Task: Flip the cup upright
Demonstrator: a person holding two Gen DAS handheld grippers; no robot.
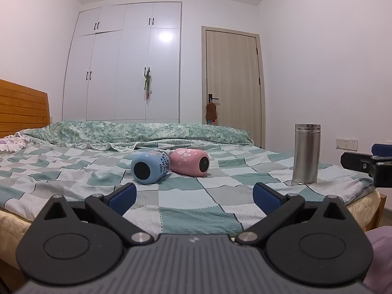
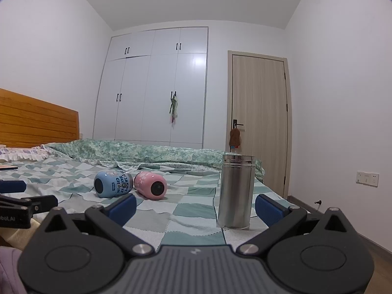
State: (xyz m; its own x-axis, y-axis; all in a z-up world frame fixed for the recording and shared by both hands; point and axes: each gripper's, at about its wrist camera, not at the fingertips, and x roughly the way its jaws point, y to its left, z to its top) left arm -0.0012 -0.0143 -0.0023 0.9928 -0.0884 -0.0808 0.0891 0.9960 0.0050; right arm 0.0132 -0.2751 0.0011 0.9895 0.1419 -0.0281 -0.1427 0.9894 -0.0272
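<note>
On the bed's green, grey and white checked sheet (image 1: 186,210) is where everything sits, with a rumpled green floral quilt (image 1: 137,132) heaped along the far side and an orange slatted wooden headboard (image 1: 22,107) at my left. Behind stand a white built-in wardrobe with black handles (image 1: 122,68) and a pale wood-grain door (image 1: 232,83), shut, with a small brown thing hanging from its handle.

The light blue cup with printed lettering (image 1: 150,168) lies on its side mid-bed, dark round end towards me. The pink cup with pale petal marks (image 1: 189,162) lies on its side touching it, to its right. A tall brushed-steel cylindrical flask (image 2: 235,191) stands upright near the bed's right edge.

My left gripper (image 1: 194,196) is spread wide, holding nothing, short of the two cups. My right gripper (image 2: 196,204) is equally wide and empty, with the flask just ahead between its blue pads (image 2: 269,207).
</note>
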